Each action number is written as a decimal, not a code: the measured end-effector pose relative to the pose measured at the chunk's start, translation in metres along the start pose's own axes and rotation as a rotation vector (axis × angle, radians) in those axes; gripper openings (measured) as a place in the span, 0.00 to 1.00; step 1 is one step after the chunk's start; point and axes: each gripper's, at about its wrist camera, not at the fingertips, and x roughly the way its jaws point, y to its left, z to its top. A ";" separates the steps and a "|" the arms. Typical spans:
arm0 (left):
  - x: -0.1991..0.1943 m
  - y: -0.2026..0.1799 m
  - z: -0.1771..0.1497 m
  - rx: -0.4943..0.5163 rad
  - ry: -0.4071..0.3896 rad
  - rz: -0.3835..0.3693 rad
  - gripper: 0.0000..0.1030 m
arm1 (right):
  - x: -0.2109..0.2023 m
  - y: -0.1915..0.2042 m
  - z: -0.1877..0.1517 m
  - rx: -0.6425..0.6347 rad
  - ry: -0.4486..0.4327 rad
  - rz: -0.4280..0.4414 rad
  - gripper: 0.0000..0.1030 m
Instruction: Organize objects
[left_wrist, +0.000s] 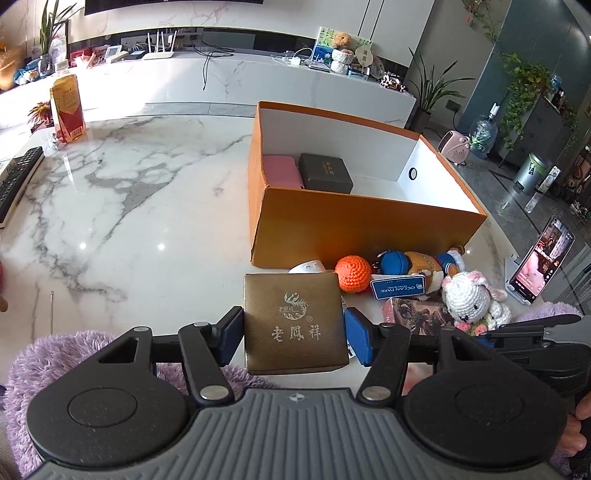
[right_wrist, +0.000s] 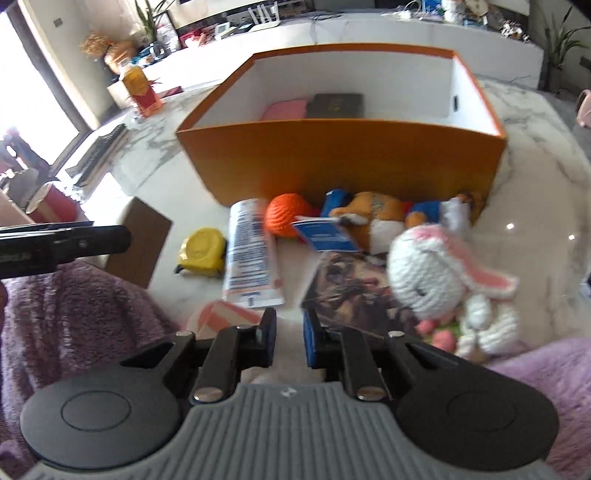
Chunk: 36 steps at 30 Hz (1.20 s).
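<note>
Bare marble table (left_wrist: 110, 192) lies open left of the orange box (left_wrist: 354, 225), the left gripper (left_wrist: 291, 336) clamps the bronze case (left_wrist: 293, 321) before its near wall, and the right gripper (right_wrist: 289, 334) hangs narrowly parted, empty, over the toys.

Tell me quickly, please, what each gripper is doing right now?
Left gripper: closed on the bronze jewellery box.
Right gripper: narrowly open and empty, nothing between its pads, above the white tube.
</note>
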 end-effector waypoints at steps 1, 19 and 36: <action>-0.001 0.000 0.000 0.000 -0.002 -0.002 0.66 | 0.001 0.003 0.001 -0.011 -0.003 0.005 0.16; 0.013 -0.008 -0.002 0.015 0.041 -0.016 0.67 | 0.041 -0.035 -0.003 0.171 0.068 -0.203 0.82; 0.025 -0.011 -0.004 0.040 0.077 -0.009 0.67 | 0.040 -0.008 0.014 -0.187 0.078 -0.117 0.71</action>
